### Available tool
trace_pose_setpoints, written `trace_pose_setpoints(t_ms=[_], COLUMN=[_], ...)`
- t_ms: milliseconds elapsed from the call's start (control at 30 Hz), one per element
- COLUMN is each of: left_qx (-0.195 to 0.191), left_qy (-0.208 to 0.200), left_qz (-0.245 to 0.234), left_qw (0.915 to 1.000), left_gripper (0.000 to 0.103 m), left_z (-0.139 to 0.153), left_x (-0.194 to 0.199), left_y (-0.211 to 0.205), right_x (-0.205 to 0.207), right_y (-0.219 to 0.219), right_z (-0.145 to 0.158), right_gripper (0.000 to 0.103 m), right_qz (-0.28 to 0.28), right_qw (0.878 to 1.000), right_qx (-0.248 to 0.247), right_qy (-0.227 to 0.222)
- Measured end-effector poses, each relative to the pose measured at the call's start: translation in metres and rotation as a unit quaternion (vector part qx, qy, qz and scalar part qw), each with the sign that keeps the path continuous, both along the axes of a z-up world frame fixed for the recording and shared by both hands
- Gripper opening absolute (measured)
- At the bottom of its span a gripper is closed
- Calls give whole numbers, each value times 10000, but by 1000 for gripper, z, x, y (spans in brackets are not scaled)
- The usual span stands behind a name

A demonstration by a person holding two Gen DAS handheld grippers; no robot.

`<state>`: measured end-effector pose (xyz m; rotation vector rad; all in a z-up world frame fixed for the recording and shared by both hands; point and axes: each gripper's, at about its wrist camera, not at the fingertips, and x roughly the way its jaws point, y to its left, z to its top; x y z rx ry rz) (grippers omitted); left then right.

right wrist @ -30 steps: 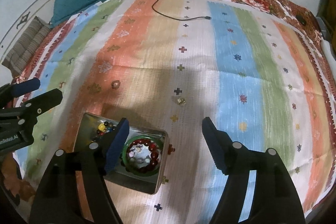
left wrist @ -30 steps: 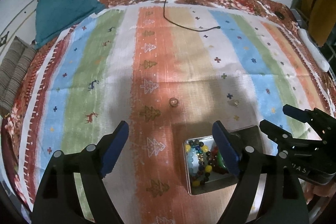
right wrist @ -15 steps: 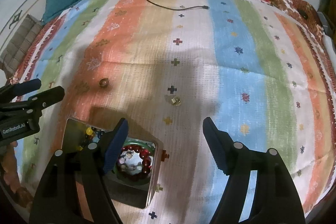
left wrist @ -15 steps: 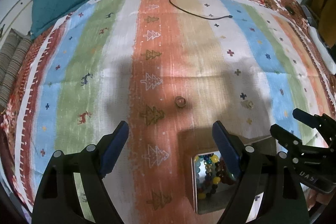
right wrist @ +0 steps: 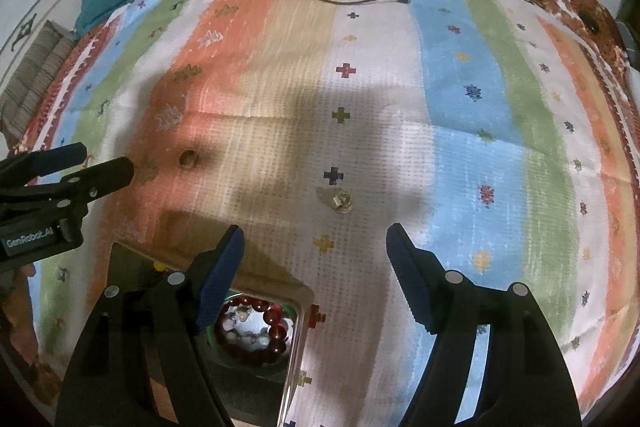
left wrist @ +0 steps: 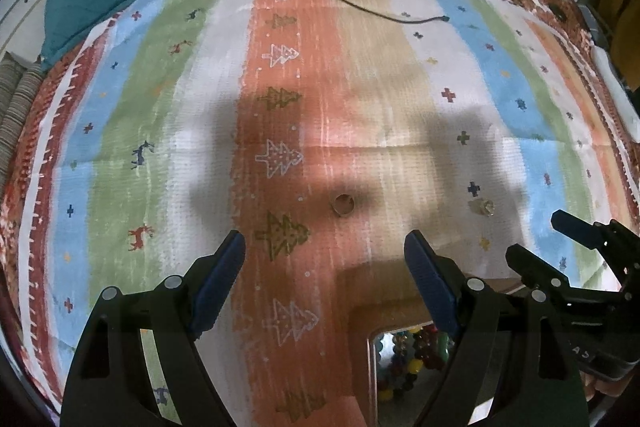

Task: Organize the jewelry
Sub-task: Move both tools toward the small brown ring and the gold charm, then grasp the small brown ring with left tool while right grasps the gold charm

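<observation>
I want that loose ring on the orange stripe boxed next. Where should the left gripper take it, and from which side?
Probably from above: the ring seems to lie flat, hole up, on the cloth. Bring the open left gripper down to pinch across its band, outer edge to outer edge.

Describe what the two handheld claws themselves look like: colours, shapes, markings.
Both are matte black plastic. The left claw has two angular, tapering fingers with blue ribbed pads on the inner faces and round silver screws along the top. The right claw matches it. Seen from the right wrist, the left body carries white "GenRobot.AI" lettering. No cables or sleeves show.
</observation>
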<state>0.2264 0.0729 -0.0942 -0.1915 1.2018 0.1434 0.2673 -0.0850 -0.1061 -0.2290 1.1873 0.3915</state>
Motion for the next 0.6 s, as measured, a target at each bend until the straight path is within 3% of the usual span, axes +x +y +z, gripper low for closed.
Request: trace_pose_setpoints(t_ms=[533,600], left_qx=[-73,-70], left_qy=[358,402], left_qz=[-240,-257], left_qw=[9990,9988], left_gripper=[70,68], left_z=[-33,-37], left_x=[30,34], left_y=[-2,-2], right_x=[36,40], right_y=[-2,-1], right_z=[-34,-39], right_gripper=[73,68], right_qz=[-219,-212], right_qw=[9988,9985], right_qx=[-271,-310], right_qy=[353,398])
